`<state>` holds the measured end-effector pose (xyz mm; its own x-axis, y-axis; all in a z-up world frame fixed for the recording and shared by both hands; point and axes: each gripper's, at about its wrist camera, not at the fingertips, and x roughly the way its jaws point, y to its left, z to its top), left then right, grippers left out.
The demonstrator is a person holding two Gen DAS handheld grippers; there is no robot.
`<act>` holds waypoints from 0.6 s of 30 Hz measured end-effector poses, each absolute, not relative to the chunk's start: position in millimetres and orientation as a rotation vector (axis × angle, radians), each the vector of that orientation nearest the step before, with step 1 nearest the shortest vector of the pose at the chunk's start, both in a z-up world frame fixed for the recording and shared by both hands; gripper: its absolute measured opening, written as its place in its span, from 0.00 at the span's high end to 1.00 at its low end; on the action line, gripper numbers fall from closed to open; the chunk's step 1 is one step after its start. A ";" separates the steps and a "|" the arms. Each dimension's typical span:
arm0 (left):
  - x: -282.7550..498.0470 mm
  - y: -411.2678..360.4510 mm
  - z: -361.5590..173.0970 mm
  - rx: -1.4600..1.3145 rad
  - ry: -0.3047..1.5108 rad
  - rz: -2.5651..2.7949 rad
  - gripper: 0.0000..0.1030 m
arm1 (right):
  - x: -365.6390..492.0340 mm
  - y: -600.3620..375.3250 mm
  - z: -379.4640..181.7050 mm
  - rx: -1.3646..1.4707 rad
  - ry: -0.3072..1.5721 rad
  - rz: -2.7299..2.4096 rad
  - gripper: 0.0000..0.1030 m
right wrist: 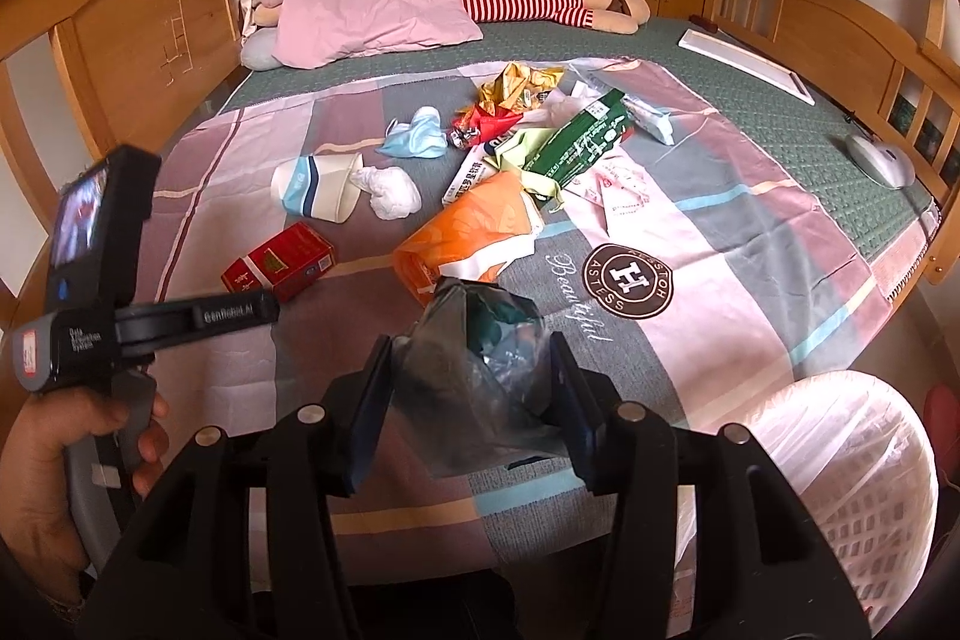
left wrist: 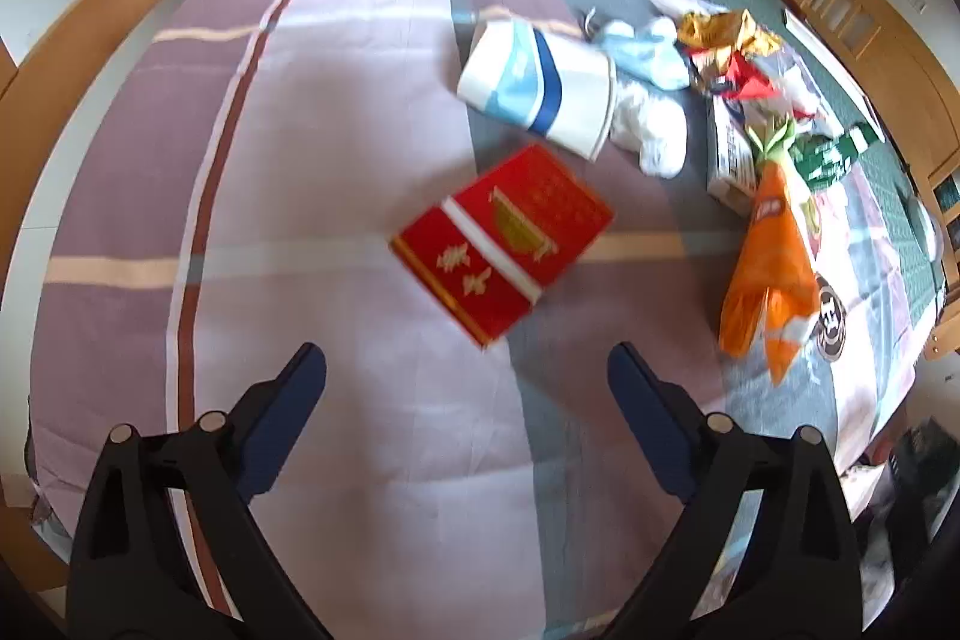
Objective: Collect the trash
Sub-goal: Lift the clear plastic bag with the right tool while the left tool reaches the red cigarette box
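The right hand-held gripper (right wrist: 471, 388) is clenched on a crumpled dark translucent plastic bag (right wrist: 480, 364), pinched between its blue pads and bulging up and forward above the patchwork bedspread (right wrist: 750, 280); just to its right sits a white lattice basket (right wrist: 852, 484) lined with pale plastic. The left hand-held gripper (left wrist: 467, 370) hangs released, jaws spread wide over the bedspread, with a red cigarette box (left wrist: 503, 244) lying flat just ahead, its long axis running diagonally from near-right to far-left. Beyond it a paper cup (left wrist: 540, 85) lies on its side, mouth toward a wad of white tissue (left wrist: 651, 130). To the right an orange snack bag (left wrist: 771, 274) stretches lengthwise away, with a blue mask (right wrist: 414, 136), a green wrapper (right wrist: 579, 142) and gold foil (right wrist: 513, 91) heaped behind. Farthest, a pink pillow (right wrist: 372, 4) rests by the headboard.
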<state>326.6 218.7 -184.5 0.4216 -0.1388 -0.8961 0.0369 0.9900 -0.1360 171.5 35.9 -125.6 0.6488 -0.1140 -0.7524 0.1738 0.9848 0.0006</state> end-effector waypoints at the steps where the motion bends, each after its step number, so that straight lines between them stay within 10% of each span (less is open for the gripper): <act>1: 328.2 216.8 -184.9 -0.104 1.133 -0.110 0.06 | 171.7 36.4 -125.9 0.073 0.851 -0.162 0.51; 9: 337.3 171.9 -204.7 0.112 1.138 -0.152 0.06 | 172.3 36.5 -129.0 0.079 0.863 -0.145 0.50; 18: 342.3 189.3 -208.9 0.043 1.166 -0.124 0.80 | 172.4 32.1 -129.2 0.100 0.860 -0.145 0.50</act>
<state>342.3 189.3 -208.9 0.3882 -0.0755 -0.9185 0.1198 0.9923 -0.0310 172.4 32.1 -129.2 0.6432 -0.0865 -0.7608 0.1671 0.9855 0.0292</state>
